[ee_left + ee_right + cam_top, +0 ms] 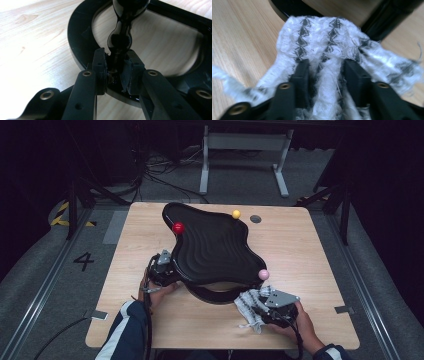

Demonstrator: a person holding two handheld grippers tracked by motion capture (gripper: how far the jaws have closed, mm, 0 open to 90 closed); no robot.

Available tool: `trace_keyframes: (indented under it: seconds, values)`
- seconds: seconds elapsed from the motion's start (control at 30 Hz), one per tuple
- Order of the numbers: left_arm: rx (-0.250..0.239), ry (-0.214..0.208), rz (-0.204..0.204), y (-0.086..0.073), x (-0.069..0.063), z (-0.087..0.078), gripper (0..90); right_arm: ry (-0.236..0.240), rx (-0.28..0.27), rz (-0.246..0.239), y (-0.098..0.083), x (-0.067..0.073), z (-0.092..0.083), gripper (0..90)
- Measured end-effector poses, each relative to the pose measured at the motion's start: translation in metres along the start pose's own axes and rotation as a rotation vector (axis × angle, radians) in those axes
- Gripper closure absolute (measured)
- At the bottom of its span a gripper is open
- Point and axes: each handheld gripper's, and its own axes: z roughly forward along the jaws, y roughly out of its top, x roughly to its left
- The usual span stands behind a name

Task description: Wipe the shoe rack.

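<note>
A glossy black wavy tray (210, 250) stands tilted on a black ring base (77, 37) in the middle of the wooden table (310, 255). A red ball (178, 227), a yellow ball (236, 213) and a pink ball (263, 274) sit at its corners. My left gripper (167, 265) is at the tray's near left side, shut on a curvy black post (122, 37) under it, and the left gripper (116, 68) pads press on that post. My right gripper (260, 302) lies near the front right. A white cloth (322, 35) with dark zigzags lies bunched between the right gripper (327, 67) jaws, which stand apart.
A small round dark hole (255, 218) sits in the table behind the tray. The cloth (247, 307) spreads on the table just left of my right hand, close to the tray's base. Beyond the table stand a white frame (245, 142) and floor cables (160, 175).
</note>
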Motion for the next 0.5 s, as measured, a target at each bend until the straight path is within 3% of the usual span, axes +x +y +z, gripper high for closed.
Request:
trace_keyframes:
  seconds: [0.1, 0.13, 0.27, 0.3, 0.4, 0.5]
  values:
    - [0.009, -0.019, 0.001, -0.001, -0.003, -0.002, 74.4, -0.008, 0.004, 0.028, -0.002, -0.003, -0.002, 46.8]
    - [0.017, -0.014, 0.026, -0.001, -0.003, -0.003, 74.4, -0.005, 0.010, 0.049, -0.003, -0.005, -0.001, 42.9]
    - [0.023, -0.024, 0.044, -0.004, -0.007, -0.006, 74.1, 0.018, 0.022, 0.101, -0.005, -0.011, 0.001, 34.3]
    - [0.013, -0.033, 0.039, -0.006, -0.009, -0.008, 74.1, 0.041, 0.028, 0.134, -0.006, -0.016, 0.003, 31.1]
    - [0.006, -0.038, 0.036, -0.010, -0.012, -0.011, 74.1, 0.057, 0.031, 0.147, -0.007, -0.019, 0.004, 30.9]
    - [0.018, -0.035, 0.065, -0.012, -0.015, -0.015, 74.0, 0.082, 0.046, 0.141, -0.005, -0.020, 0.004, 36.7]
